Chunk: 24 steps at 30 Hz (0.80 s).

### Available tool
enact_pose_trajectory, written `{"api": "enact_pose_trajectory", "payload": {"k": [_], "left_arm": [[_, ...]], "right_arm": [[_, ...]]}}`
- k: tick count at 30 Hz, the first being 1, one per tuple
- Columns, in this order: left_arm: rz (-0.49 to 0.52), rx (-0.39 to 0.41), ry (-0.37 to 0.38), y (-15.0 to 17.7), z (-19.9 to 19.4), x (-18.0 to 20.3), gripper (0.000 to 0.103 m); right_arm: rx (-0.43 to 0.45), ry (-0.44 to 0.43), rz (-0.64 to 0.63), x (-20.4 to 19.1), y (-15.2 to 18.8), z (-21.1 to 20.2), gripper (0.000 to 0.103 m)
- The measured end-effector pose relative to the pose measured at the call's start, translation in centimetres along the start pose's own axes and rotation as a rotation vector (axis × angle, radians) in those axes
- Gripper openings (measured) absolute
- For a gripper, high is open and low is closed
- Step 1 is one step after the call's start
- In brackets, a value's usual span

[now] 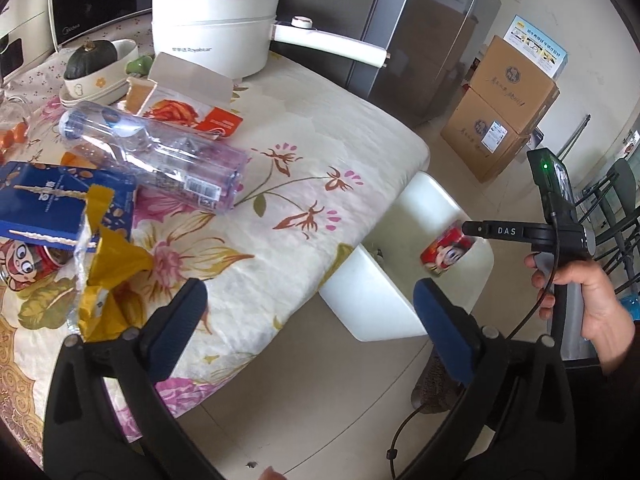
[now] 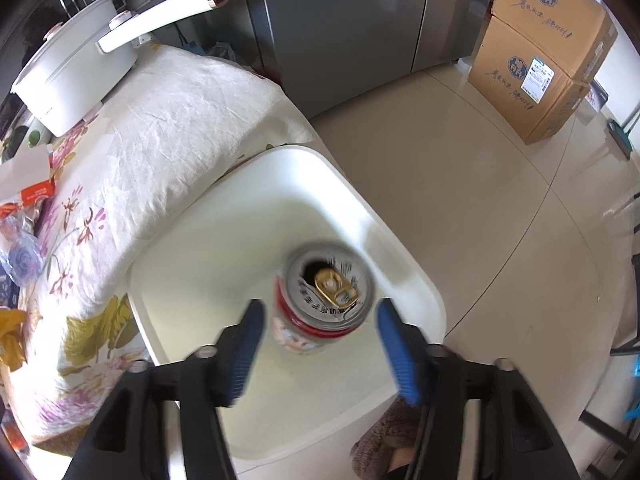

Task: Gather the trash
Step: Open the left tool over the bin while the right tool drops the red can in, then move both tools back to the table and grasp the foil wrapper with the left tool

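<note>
Red and white, the can (image 2: 322, 304) sits blurred between your right gripper's (image 2: 320, 340) spread fingers, touching neither, directly over the white bin (image 2: 192, 264) beside the table (image 1: 340, 128). Your left gripper (image 1: 308, 320) hangs open above the table edge, near the bottle (image 1: 160, 156) and yellow wrapper (image 1: 108, 276).

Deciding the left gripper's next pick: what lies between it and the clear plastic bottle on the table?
In the left wrist view, a torn yellow wrapper and bare floral tablecloth lie between the left gripper and the clear bottle.
</note>
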<state>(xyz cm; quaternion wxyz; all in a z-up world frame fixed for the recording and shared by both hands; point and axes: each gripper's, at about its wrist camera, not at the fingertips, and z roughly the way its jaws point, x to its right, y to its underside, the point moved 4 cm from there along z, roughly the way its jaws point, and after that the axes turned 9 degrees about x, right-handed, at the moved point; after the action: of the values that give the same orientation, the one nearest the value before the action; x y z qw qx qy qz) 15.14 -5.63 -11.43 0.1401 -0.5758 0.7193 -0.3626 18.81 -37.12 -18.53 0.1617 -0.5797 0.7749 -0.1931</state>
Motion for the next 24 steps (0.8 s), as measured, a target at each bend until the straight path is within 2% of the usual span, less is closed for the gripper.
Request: {"api": "enact_pose_trajectory", "payload": {"k": [8,24], "left_arm": [[-0.025,0.024,-0.04,-0.1,-2.0,-2.7,0.102],[-0.125,0.058,-0.096,0.1,-5.3,-8.3,0.102]], "right_arm": [[0.043,-0.012,-0.078,-3.1,-0.3,-2.0,0.077],[0.144,-0.228,-0.138,-11.7,0.1,-8.5,0.084]]}}
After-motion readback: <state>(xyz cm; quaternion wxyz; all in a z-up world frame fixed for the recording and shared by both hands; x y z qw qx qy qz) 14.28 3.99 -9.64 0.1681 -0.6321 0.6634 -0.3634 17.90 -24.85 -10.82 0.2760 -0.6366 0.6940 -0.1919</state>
